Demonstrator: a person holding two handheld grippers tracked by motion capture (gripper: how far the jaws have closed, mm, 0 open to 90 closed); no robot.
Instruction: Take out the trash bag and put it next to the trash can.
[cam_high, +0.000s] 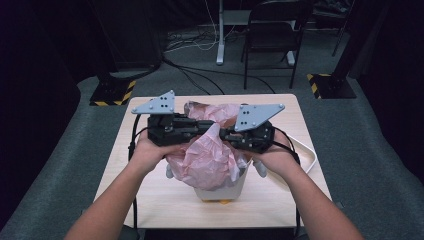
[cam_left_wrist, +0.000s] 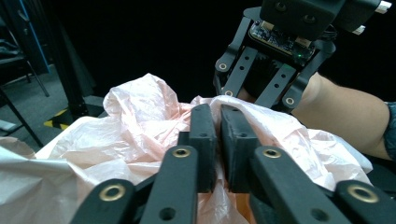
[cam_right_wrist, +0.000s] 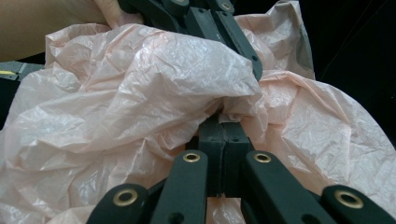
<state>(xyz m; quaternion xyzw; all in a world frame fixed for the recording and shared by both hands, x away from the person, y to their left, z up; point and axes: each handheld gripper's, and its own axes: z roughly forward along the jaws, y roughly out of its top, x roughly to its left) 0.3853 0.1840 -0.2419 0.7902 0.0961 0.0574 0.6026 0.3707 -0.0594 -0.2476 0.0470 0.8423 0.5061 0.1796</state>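
A crumpled pink plastic bag (cam_high: 210, 160) bulges out of a small white container (cam_high: 222, 191) at the table's middle. Both grippers meet above it, tips pointing at each other. My left gripper (cam_high: 210, 125) comes in from the left, its jaws nearly together with a fold of the bag (cam_left_wrist: 140, 116) pinched at their tips (cam_left_wrist: 219, 109). My right gripper (cam_high: 223, 134) comes from the right and is shut on another fold of the bag (cam_right_wrist: 140, 93), the film bunched over its tips (cam_right_wrist: 223, 123). The two pinch points lie close together.
The light wooden table (cam_high: 150, 200) has bare surface around the container. A white cable (cam_high: 310, 160) loops at its right edge. A black folding chair (cam_high: 272, 35) and stand bases with yellow-black tape (cam_high: 112, 92) sit on the grey floor beyond.
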